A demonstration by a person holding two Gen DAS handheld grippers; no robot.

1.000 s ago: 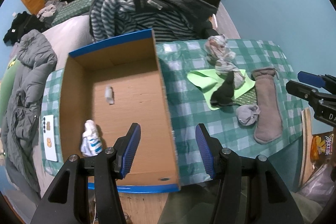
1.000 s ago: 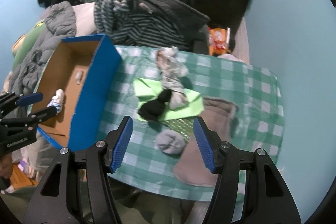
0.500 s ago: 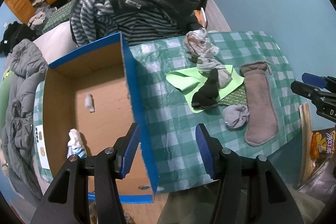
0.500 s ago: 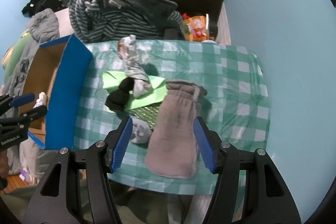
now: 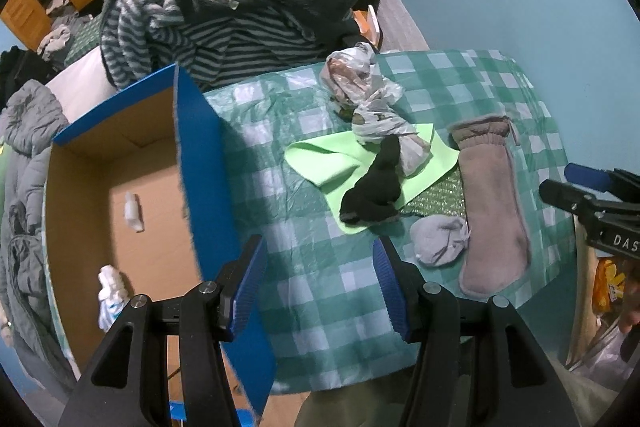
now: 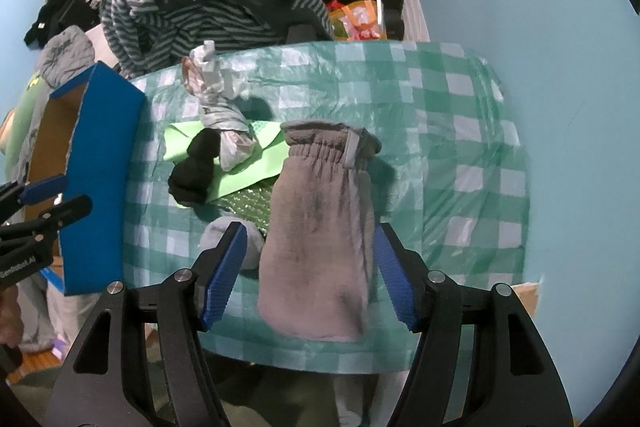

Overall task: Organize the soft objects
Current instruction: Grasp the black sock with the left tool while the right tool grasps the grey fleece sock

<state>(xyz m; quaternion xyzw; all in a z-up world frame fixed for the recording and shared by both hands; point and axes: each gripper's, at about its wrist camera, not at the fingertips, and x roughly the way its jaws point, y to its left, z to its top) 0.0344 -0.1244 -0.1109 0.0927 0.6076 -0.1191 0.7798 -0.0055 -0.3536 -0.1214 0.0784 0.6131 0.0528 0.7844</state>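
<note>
On the checked green surface (image 6: 460,131), to the right of the blue cardboard box (image 5: 200,163), several soft things lie near each other. A long grey-brown mitten (image 6: 320,227) lies flat at the right of the box, its cuff pointing away from the camera. Between the mitten and the box there is a light green cloth (image 5: 332,163), and on this cloth rest a black sock (image 5: 376,187) and a crumpled plastic bag (image 5: 368,99). A small grey sock ball (image 5: 440,241) lies just beside the mitten, on the side toward the box. Inside the box there are a white and blue rolled sock (image 5: 112,291) and a small white piece (image 5: 133,211).

The left gripper (image 5: 318,287) hovers over the surface beside the wall of the box; its fingers are spread apart and hold nothing. The right gripper (image 6: 308,275) hangs above the near end of the mitten, its fingers also wide apart and not touching it.
</note>
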